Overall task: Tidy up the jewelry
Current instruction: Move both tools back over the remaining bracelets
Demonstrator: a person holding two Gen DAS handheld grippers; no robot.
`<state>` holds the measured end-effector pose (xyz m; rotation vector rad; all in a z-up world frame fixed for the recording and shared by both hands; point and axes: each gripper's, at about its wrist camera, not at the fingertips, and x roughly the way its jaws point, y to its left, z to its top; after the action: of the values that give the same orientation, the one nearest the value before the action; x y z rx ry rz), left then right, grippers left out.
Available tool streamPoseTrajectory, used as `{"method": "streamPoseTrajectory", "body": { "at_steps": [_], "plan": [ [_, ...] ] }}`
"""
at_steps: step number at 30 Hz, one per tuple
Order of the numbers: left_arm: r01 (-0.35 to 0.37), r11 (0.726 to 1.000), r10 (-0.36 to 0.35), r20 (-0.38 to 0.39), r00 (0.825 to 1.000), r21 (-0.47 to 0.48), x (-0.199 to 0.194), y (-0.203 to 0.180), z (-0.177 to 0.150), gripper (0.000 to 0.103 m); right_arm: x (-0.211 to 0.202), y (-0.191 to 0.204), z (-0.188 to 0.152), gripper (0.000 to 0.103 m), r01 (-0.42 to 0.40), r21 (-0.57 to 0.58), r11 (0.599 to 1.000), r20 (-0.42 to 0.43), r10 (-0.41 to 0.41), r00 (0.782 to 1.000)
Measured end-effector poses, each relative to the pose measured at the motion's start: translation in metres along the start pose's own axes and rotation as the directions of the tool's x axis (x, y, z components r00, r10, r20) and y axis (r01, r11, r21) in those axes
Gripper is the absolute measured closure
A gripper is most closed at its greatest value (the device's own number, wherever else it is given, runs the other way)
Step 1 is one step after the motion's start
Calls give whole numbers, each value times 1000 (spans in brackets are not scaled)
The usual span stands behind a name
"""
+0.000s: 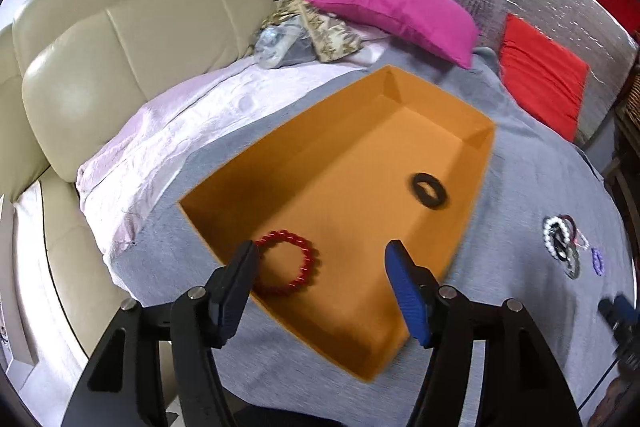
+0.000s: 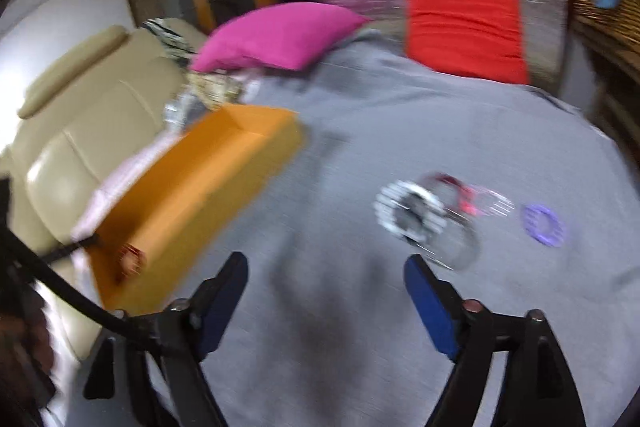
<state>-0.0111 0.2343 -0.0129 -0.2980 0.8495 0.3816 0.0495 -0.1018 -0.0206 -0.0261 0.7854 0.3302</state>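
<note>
**Both grippers spread, two pieces in the box**

We see the left gripper (image 1: 320,267) over the near end of the orange box (image 1: 478,163), its jaws apart and nothing between the pads. Just past its left finger (image 1: 236,283) a red bead bracelet (image 1: 289,263) lies flat on the box floor. Farther in, near the right wall, a black ring-shaped band (image 1: 429,190) rests on the floor too, a little blurred.

We note the right gripper (image 2: 326,267) over bare grey blanket (image 2: 400,131), jaws wide and empty. This view is smeared. Ahead and to the right of it sits a small heap of jewelry (image 2: 424,217): a white bead bracelet, something dark red, a thin silvery hoop; we cannot tell them apart further. A purple ring-shaped piece (image 2: 543,225) lies just beside the heap, apart from it.

The box stands on the blanket to the left of the heap. Behind: a pink cushion (image 1: 394,13), a red cushion (image 2: 464,31), and a beige leather sofa (image 1: 120,39) at the left.
</note>
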Motion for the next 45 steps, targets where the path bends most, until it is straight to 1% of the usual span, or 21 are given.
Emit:
{"method": "streamPoseTrajectory", "body": {
  "at_steps": [3, 6, 8, 12, 15, 20, 22, 26, 30, 35, 39, 41, 45],
  "plan": [
    [19, 999, -19, 2, 1000, 33, -6, -21, -4, 36, -8, -33, -22, 7, 77, 25, 997, -5, -77, 997],
    [50, 996, -50, -1, 999, 72, -12, -45, -12, 36, -20, -70, -42, 4, 162, 63, 985, -11, -161, 987],
    [73, 992, -72, -14, 997, 104, -14, -63, -19, 36, -26, -87, -50, 1, 198, 88, 976, -14, -197, 980],
    [128, 978, -118, -66, 991, 165, -14, -98, -35, 36, -37, -122, -67, 0, 261, 146, 954, -13, -262, 965],
    [142, 969, -127, -88, 988, 200, -12, -119, -45, 36, -46, -144, -81, 0, 297, 203, 933, -2, -303, 953],
    [155, 956, -126, -130, 984, 250, -5, -147, -63, 36, -56, -169, -104, 0, 302, 299, 905, 18, -322, 947],
    [153, 950, -119, -137, 983, 272, -3, -156, -70, 36, -57, -173, -107, 0, 289, 328, 899, 28, -315, 949],
    [155, 941, -114, -151, 982, 299, 3, -170, -77, 36, -52, -175, -109, 0, 279, 341, 898, 27, -306, 952],
    [160, 931, -112, -159, 981, 328, 9, -187, -77, 36, -48, -173, -109, 0, 270, 340, 901, 26, -295, 955],
    [191, 906, -140, -159, 977, 377, 14, -222, -70, 36, -44, -176, -110, 0, 250, 364, 897, 23, -277, 961],
    [215, 880, -160, -161, 974, 424, 23, -256, -54, 36, -44, -180, -110, 0, 235, 385, 893, 26, -265, 964],
    [216, 870, -164, -153, 974, 443, 28, -270, -45, 36, -45, -181, -110, 0, 228, 391, 892, 32, -261, 965],
    [223, 841, -170, -149, 974, 493, 45, -298, -29, 36, -47, -183, -109, 0, 210, 402, 891, 42, -247, 968]
  ]
}}
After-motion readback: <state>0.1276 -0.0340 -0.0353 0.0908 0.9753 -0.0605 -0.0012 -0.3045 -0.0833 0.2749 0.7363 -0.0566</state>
